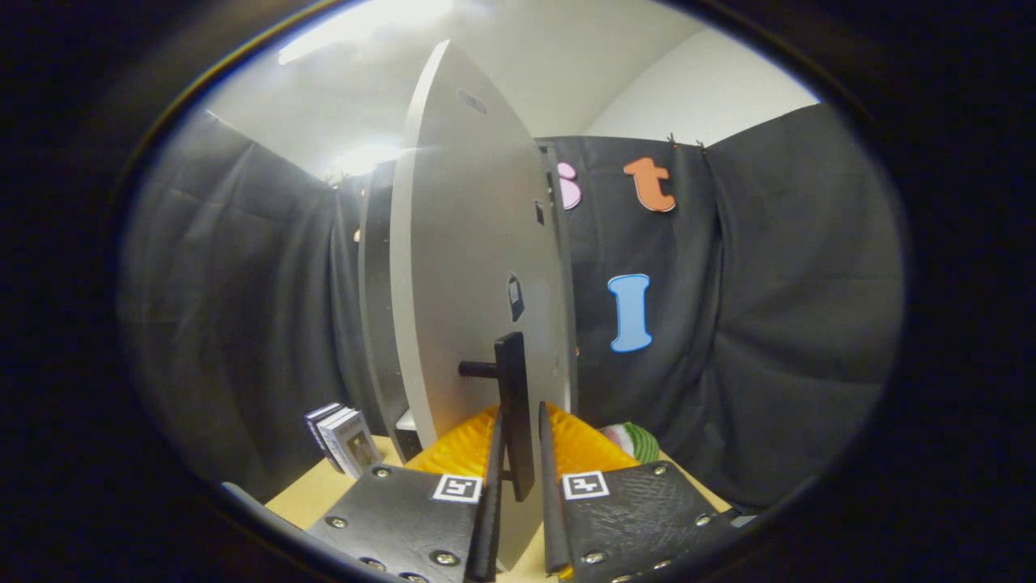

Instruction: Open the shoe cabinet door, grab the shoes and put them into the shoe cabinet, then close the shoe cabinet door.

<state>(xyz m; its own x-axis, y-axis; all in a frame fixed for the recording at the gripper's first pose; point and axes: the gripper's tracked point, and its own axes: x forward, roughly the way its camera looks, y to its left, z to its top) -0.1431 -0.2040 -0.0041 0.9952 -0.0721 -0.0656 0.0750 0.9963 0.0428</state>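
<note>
While the tool [518, 486] at bottom centre sits nearly closed around the flat black door handle [515, 405], the pale grey shoe cabinet door [461, 267] stands edge-on mid-frame (orange shoes [465, 445] behind); pull steadily along the hinge arc.

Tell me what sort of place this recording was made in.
Likely a staged recording booth, not a home: black cloth walls, a small white cabinet's door on a wooden tabletop, the claw around its handle.

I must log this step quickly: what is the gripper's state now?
Gripper: closed on the black door handle of the grey cabinet door.
</note>
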